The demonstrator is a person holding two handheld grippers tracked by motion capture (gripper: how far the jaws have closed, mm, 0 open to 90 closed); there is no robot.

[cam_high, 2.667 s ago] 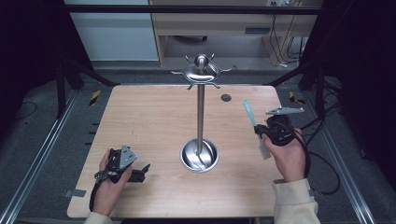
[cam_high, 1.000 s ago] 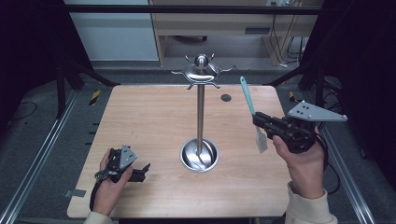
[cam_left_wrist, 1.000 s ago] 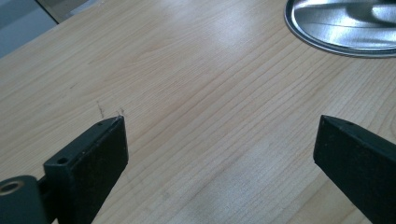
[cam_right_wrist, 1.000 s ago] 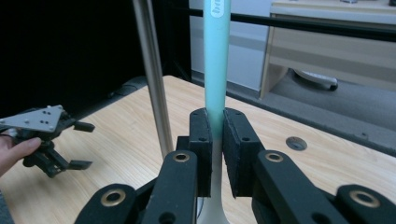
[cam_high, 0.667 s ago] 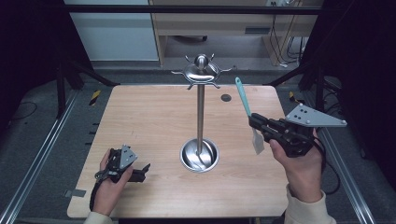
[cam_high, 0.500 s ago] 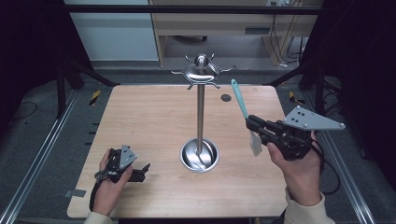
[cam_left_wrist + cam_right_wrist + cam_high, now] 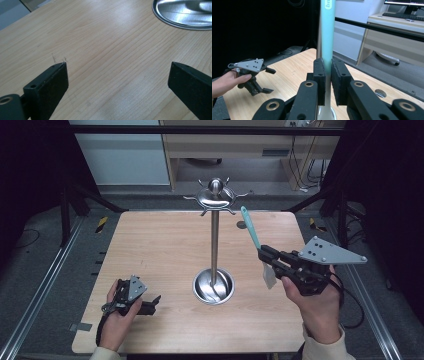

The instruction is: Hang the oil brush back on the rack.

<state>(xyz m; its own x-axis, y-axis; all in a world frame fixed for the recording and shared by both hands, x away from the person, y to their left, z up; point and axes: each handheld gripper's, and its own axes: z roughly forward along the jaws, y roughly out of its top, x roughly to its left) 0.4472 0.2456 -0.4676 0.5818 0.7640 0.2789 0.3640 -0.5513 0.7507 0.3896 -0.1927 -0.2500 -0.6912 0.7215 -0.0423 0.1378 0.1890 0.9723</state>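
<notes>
A spatula with a teal handle [image 7: 250, 227] and a pale blade [image 7: 269, 275] is held upright above the table's right side, my right gripper [image 7: 265, 256] shut on its handle. In the right gripper view the teal handle [image 7: 327, 32] rises between the two black pads [image 7: 319, 77]. A steel utensil stand [image 7: 214, 240] with hooks at its top [image 7: 215, 196] and a round dish base [image 7: 213, 286] stands mid-table, just left of the spatula. My left gripper [image 7: 152, 304] rests on the table at the front left, jaws wide apart over bare wood [image 7: 112, 65].
The wooden table [image 7: 150, 245] has a small round hole [image 7: 241, 225] at the back right. Metal rails run along both sides. A desk and cables stand beyond the far edge. The stand's dish [image 7: 185, 12] lies ahead of the left gripper.
My right gripper has carried the spatula up off the table's right side and leftward toward the stand, the handle tip drawing closer to the hooks. The left gripper has stayed put.
</notes>
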